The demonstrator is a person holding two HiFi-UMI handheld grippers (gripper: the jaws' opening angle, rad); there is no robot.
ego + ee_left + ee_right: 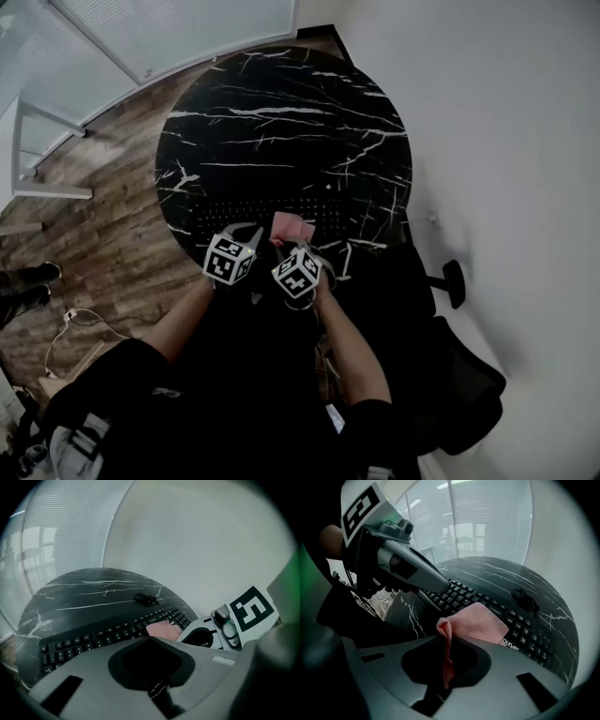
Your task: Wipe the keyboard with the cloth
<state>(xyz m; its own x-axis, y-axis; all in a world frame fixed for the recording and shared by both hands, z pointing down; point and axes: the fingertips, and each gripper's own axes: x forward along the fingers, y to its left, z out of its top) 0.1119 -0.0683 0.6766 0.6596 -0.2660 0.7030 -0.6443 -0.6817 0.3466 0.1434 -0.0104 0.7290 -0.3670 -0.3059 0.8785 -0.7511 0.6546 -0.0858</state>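
Two bare forearms are reaching to the table's near edge, each holding one grey gripper with a marker cube.

- Right gripper: jaws are pinching one pink woven cloth, its free part lying folded on the keys.
- Left gripper: jaws are sitting together, gripping nothing, left of the cloth.
- One black keyboard is lying along the near side of one round, black, white-veined marble table.
- One small black cable coil is lying beyond the keyboard.
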